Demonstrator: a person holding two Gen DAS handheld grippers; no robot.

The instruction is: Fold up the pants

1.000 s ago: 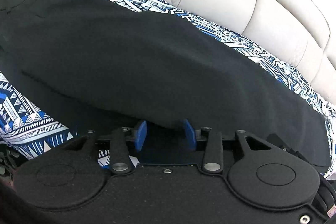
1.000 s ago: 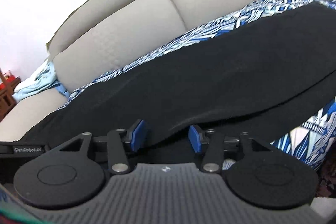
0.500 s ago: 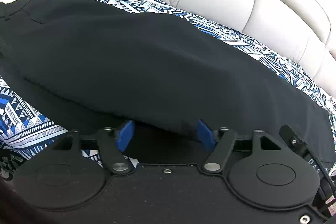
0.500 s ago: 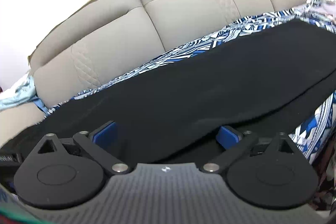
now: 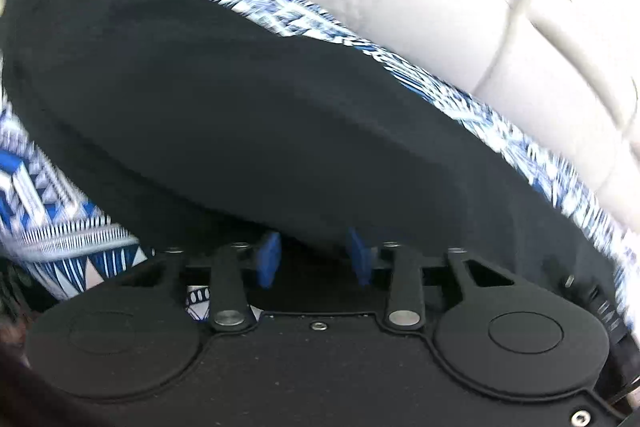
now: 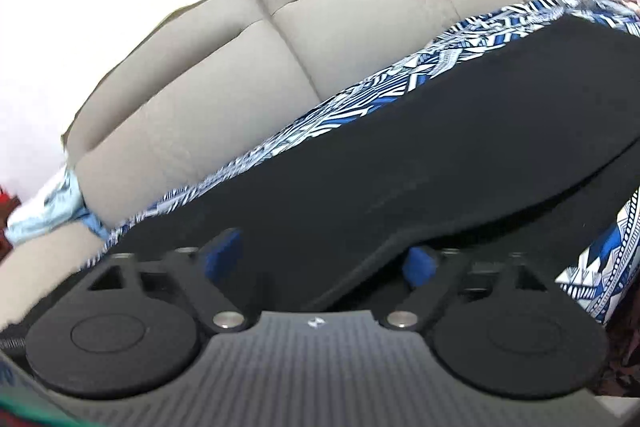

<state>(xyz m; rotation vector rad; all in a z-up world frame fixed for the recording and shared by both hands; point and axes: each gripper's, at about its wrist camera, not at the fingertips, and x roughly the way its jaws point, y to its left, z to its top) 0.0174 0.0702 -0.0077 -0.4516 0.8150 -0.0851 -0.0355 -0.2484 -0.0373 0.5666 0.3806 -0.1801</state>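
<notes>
The pants (image 5: 256, 115) are lying stretched long across the patterned blue and white cover (image 5: 52, 227) on the sofa (image 6: 360, 7), and they are looking doubled lengthwise, with an upper layer sitting over a lower one along the near edge. We are working at that near edge with both hands.

In our judgement the step in hand is gripping the near edge at two spots so the cloth can be carried over for the next fold. To do it well, we are wanting both layers fully between the blue pads before closing, the two grips level with each other, and the lift kept even so the long edge is not sagging or twisting between them. We are also taking care not to pinch the cover underneath.

The left gripper (image 5: 314, 257) is sitting with its jaws at a middling gap, partly drawn in, and the folded edge is hanging down into that gap without being clamped as far as we can tell. The right gripper (image 6: 320, 259) is holding its jaws wide apart, and the raised lip of the upper layer is arching over the space between them, touching neither pad clearly.
</notes>
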